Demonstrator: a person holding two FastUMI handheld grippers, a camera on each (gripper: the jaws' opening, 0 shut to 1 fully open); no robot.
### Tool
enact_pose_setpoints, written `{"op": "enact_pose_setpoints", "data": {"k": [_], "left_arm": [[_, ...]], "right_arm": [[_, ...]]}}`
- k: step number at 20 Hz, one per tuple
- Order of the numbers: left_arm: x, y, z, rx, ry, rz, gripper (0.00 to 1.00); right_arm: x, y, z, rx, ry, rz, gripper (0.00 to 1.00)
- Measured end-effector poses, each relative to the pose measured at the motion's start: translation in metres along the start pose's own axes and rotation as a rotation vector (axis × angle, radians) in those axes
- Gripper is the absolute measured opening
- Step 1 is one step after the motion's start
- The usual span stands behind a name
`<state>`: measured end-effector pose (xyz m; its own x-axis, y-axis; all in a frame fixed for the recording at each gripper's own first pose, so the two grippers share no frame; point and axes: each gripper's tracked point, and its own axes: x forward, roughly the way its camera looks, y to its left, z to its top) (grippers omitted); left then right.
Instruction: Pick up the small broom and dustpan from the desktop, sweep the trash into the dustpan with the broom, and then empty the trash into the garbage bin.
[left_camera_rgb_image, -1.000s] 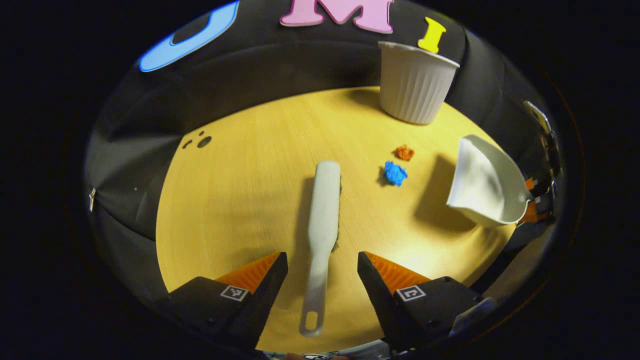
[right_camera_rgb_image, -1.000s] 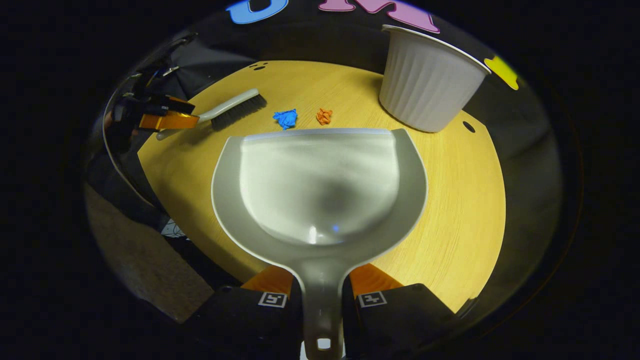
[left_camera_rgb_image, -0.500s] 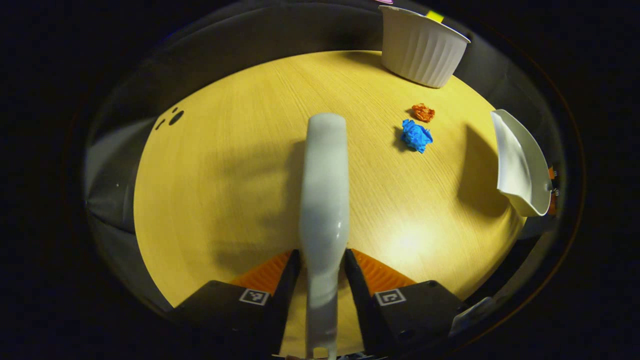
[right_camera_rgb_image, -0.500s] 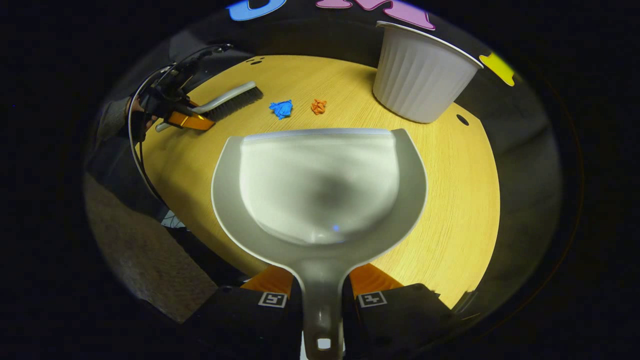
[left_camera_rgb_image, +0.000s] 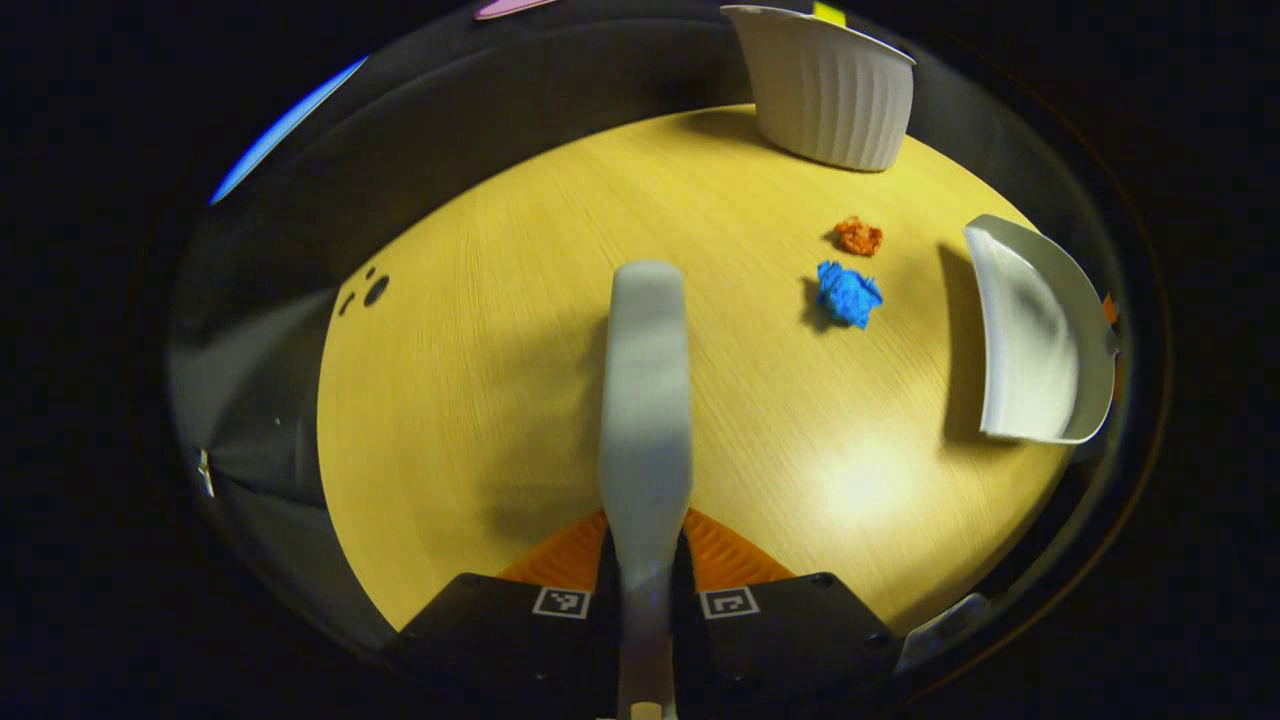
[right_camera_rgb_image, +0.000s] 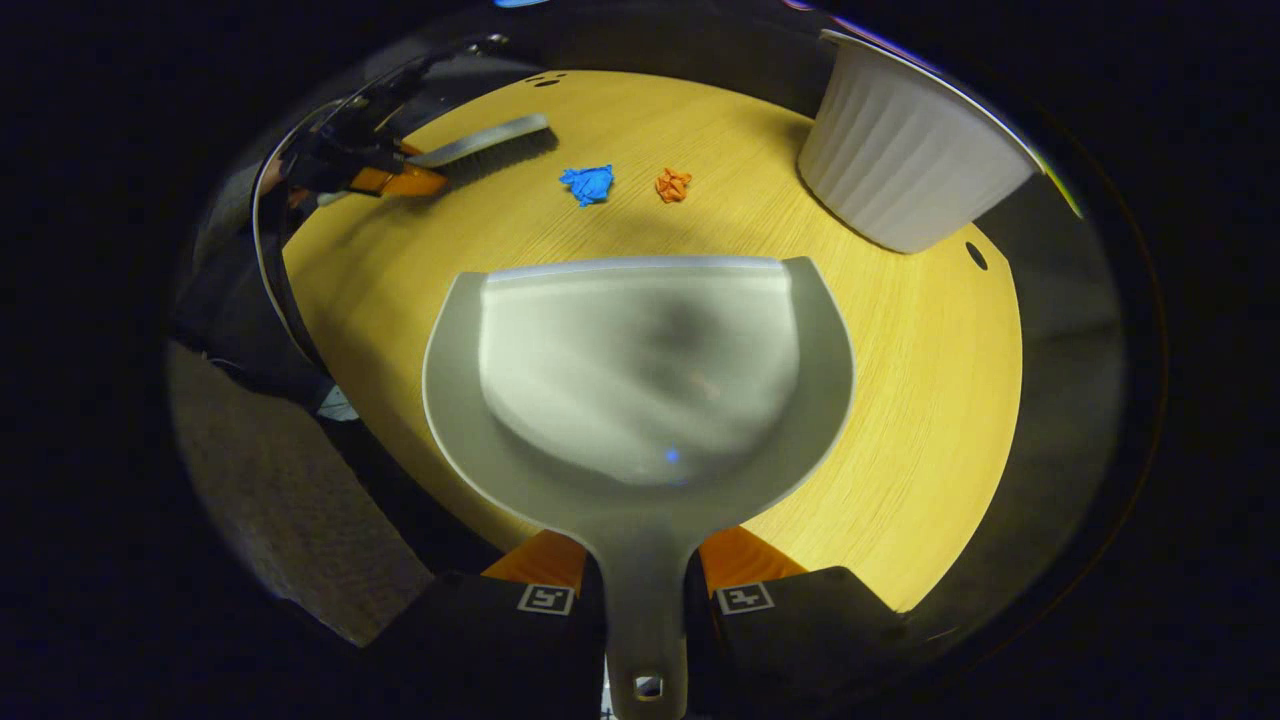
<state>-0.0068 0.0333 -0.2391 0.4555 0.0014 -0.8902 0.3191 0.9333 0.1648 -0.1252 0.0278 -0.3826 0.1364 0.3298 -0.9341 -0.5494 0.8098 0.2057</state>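
- Since one second ago, the left gripper (left_camera_rgb_image: 645, 560) closed its jaws on the pale grey plastic broom (left_camera_rgb_image: 646, 400) handle.
- The right gripper (right_camera_rgb_image: 645, 585) grips the grey plastic dustpan (right_camera_rgb_image: 640, 370) handle, above the near counter (right_camera_rgb_image: 930, 400) edge.
- Blue crumpled paper (right_camera_rgb_image: 588, 184) and orange crumpled paper (right_camera_rgb_image: 673, 184) lie near the far edge, beside the white ribbed bin (right_camera_rgb_image: 900, 160).

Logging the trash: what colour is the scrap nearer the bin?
Orange: the scrap nearer the bin shows best in the right gripper view.

The table (left_camera_rgb_image: 520, 400) is yellow wood grain. The broom (left_camera_rgb_image: 647, 400) and dustpan (right_camera_rgb_image: 640, 380) are pale grey; the ribbed bin (right_camera_rgb_image: 900, 160) is white. Two crumpled scraps — one blue (left_camera_rgb_image: 848, 293), one orange (left_camera_rgb_image: 858, 236). The tongs' pads (left_camera_rgb_image: 560, 555) are ridged orange.
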Motion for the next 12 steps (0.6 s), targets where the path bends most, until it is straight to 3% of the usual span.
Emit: {"op": "enact_pose_setpoints", "data": {"k": [3,4,9,12], "left_arm": [[0.001,-0.014,0.029,0.002,-0.023,-0.026,0.22],[0.004,-0.018,0.037,0.013,-0.021,-0.025,0.25],[0.026,-0.047,0.063,0.059,0.018,-0.058,0.22],[0.031,-0.068,0.076,0.104,0.019,-0.086,0.25]], "right_arm": [[0.002,-0.004,0.007,-0.054,0.034,0.013,0.37],[0.004,-0.006,0.009,-0.064,0.042,0.014,0.33],[0.012,-0.016,0.009,-0.075,0.067,0.012,0.37],[0.015,-0.021,0.009,-0.072,0.07,0.015,0.36]]}}
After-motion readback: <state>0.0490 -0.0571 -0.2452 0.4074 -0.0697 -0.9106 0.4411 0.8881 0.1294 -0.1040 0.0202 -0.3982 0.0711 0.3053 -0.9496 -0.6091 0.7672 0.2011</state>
